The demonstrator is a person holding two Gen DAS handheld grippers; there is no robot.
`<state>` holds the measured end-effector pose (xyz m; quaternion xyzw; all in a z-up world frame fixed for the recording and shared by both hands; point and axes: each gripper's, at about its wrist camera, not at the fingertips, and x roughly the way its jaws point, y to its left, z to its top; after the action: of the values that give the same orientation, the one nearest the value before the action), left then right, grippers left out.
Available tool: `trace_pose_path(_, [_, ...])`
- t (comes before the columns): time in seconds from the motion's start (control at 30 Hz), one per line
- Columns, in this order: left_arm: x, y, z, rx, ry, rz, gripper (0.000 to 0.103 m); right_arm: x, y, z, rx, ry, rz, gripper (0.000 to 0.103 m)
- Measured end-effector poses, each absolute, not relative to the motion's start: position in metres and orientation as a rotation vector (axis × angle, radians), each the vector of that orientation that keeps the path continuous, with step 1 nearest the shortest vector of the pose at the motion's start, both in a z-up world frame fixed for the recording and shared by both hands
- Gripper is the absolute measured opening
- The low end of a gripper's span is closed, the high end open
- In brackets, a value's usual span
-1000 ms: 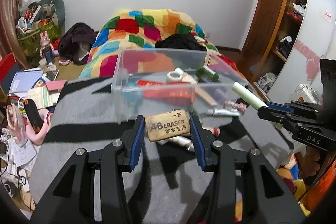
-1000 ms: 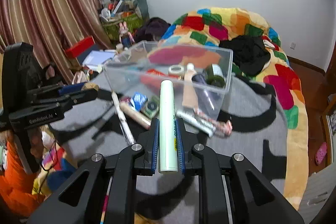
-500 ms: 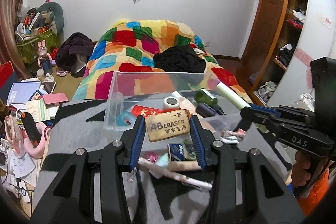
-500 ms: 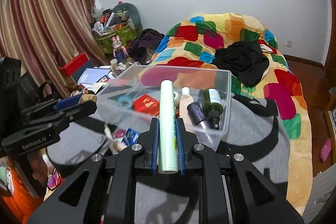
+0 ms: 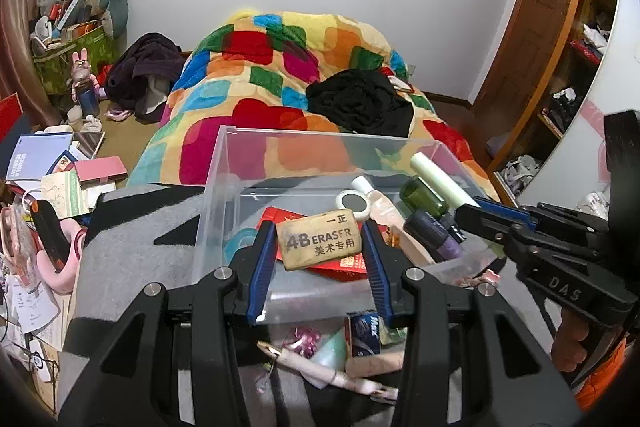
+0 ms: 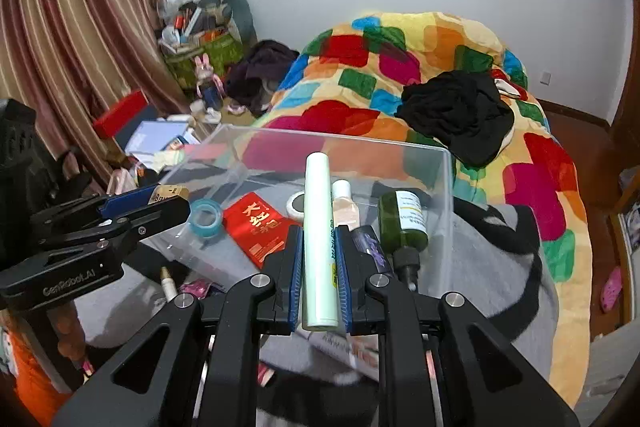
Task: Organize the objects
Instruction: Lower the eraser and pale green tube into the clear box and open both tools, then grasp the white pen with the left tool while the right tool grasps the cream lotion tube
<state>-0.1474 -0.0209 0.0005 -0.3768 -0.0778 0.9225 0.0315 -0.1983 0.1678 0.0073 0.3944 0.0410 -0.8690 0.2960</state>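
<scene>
My left gripper (image 5: pixel 319 245) is shut on a worn tan eraser (image 5: pixel 319 239) printed "4B ERASER", held over the near wall of a clear plastic bin (image 5: pixel 224 163). My right gripper (image 6: pixel 319 247) is shut on a pale green tube (image 6: pixel 318 223), also above the bin (image 6: pixel 448 183). In the bin lie a red packet (image 6: pixel 256 223), a blue tape roll (image 6: pixel 205 217), a white tape roll (image 5: pixel 353 203), a green bottle (image 6: pixel 402 219), a pink bottle and a dark purple tube. In the left wrist view the right gripper (image 5: pixel 480 205) holds the tube (image 5: pixel 440 183) at the bin's right side.
Loose items lie on the grey and black blanket (image 5: pixel 132 259) in front of the bin: a pink foil piece (image 5: pixel 302 339), a small blue box (image 5: pixel 366 331), a pale pen. A colourful quilt (image 5: pixel 288 67) covers the bed behind. Books and clutter (image 5: pixel 60 163) fill the floor at left.
Both grippers have moved forward over the bin with their loads still held. The bin now sits close under the fingers, and the loose items have slid back beneath them.
</scene>
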Motion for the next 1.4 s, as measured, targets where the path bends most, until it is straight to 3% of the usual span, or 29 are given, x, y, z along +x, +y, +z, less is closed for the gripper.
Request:
trace_pose_path(0.53, [-0.15,-0.018,-0.009,-1.215,-0.242,2.778,0.043,-0.2,0.163,-0.007,1.091,0.188,-2.276,0.016])
trace_pose_path(0.83, [-0.113,-0.017,0.003,-1.149,-0.196,2.805,0.052,-0.166,0.179,0.014,0.998,0.173,-2.262,0.017])
trace_pose_path(1.13, [-0.077,-0.019,-0.029,-1.264,-0.221,2.752,0.053,-0.126,0.165,-0.011,1.007,0.272,-2.136,0.031])
trace_pose_path(1.4, [-0.062,-0.01,-0.055,-1.353,-0.254,2.669,0.053,-0.124,0.146,-0.047,1.088,0.346,-2.064,0.032])
